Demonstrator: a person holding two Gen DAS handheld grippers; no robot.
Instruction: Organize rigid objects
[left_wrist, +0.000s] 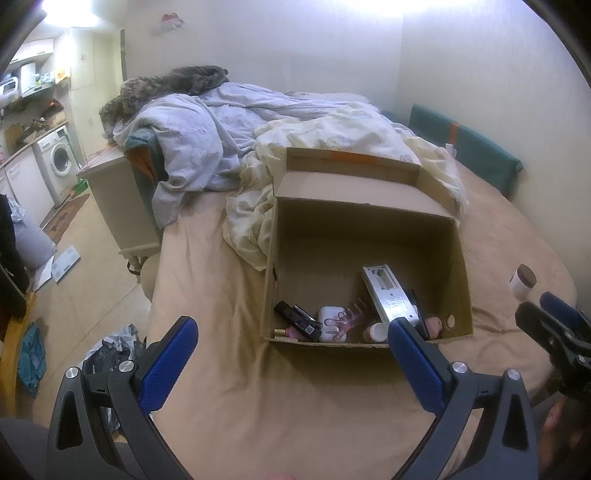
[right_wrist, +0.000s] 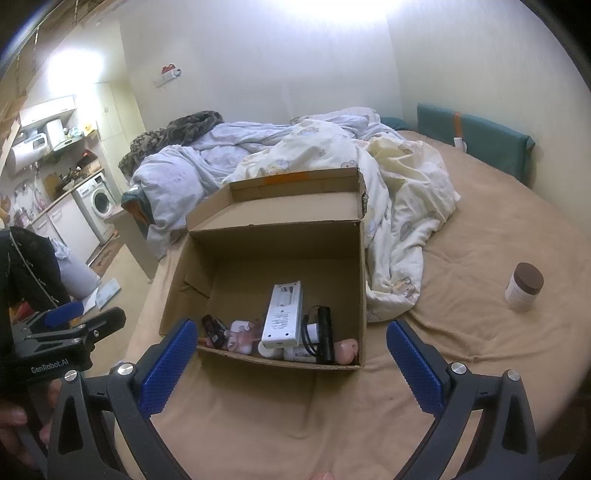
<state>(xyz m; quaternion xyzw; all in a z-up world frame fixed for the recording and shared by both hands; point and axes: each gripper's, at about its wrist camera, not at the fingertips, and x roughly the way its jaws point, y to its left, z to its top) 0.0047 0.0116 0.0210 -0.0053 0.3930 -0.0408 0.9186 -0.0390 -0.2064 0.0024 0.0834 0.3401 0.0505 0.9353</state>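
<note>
We are holding both grippers low over the tan bed sheet (right_wrist: 461, 236), just short of the open cardboard box (right_wrist: 280, 251). Our left gripper (left_wrist: 291, 341) is standing wide open with nothing between its blue pads, and the box's near wall is lying just ahead of it, a little to the right of centre. Our right gripper (right_wrist: 291, 343) is also gaping wide and gripping nothing; the box is sitting ahead and slightly left of it.

Inside the box, against the near wall, we are seeing a white rectangular device (right_wrist: 283, 314) leaning tilted, a black cylinder with a cord (right_wrist: 324, 332), a small black gadget (left_wrist: 301, 321), a white case (left_wrist: 328, 317) and some pink items (left_wrist: 351, 319).

The one piece lying outside is a white jar with a brown lid (right_wrist: 523, 288), standing upright on the sheet well to the right of the box, ahead and right of our right gripper. A rumpled duvet (right_wrist: 332, 155) is lying behind the box.
</note>
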